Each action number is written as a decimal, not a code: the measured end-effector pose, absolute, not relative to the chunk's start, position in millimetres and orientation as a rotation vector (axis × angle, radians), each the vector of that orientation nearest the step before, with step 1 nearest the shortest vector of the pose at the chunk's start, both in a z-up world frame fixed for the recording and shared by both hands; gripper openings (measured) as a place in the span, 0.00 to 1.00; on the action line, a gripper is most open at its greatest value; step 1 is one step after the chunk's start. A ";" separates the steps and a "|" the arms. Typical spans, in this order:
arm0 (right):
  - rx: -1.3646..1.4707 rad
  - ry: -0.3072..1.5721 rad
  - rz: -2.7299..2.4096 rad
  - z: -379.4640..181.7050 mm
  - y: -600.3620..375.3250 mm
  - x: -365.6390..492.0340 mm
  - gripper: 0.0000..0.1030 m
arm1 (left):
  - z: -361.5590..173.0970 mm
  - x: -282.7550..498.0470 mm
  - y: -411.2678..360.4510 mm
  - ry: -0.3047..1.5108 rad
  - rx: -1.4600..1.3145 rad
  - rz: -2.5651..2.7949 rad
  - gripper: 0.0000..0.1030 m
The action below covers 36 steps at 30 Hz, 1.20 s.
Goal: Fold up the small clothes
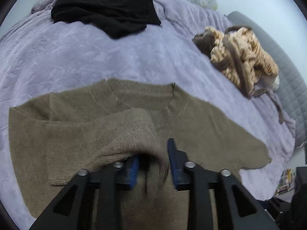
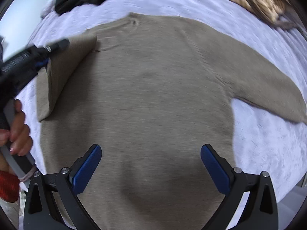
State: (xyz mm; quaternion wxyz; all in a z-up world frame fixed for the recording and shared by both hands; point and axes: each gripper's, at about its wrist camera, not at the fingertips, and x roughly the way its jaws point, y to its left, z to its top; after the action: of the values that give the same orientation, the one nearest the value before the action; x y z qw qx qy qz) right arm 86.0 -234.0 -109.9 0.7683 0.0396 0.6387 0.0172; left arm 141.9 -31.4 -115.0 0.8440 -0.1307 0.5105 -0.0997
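Lavender bedspread (image 1: 76, 57) carries a tan sweater (image 2: 153, 95); left hand-held gripper (image 1: 153, 163) pinches its sleeve (image 1: 119, 134), right hand-held gripper (image 2: 151, 164) hovers spread above.

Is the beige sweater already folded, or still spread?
Partly folded: the left tongs hold one sleeve over the beige sweater; the other sleeve lies spread.

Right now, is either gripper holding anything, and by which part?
The left gripper holds the fuzzy tan knit sweater by its sleeve, folded in over the body. The right gripper is open above the sweater, holding nothing.
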 end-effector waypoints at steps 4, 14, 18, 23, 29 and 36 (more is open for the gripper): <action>0.080 1.388 0.020 -116.2 -251.6 92.6 1.00 | -121.5 121.5 -35.6 1.088 -0.217 -0.171 0.68; -0.309 1.103 0.289 -64.9 -146.4 141.3 1.00 | -73.4 69.6 70.7 0.988 -0.243 0.071 0.96; -0.668 0.986 0.445 -84.8 -51.7 142.0 1.00 | -100.5 74.9 115.6 1.079 -0.277 0.236 0.96; -1.101 0.879 0.427 -152.0 8.1 142.7 0.69 | -127.7 88.9 129.4 1.139 -0.320 0.261 0.96; -0.212 1.043 0.416 -86.3 -98.3 204.7 0.13 | -142.1 101.6 127.2 1.156 -0.326 0.263 0.96; 0.612 1.241 0.227 -150.7 -263.8 201.6 0.72 | -149.7 111.5 126.3 1.187 -0.330 0.283 0.96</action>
State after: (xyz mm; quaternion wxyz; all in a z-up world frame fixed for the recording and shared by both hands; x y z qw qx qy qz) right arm 201.6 -263.8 -150.7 0.7643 0.2816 0.5707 0.1045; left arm 111.5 126.3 -149.7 0.8069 -0.1542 0.5547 0.1323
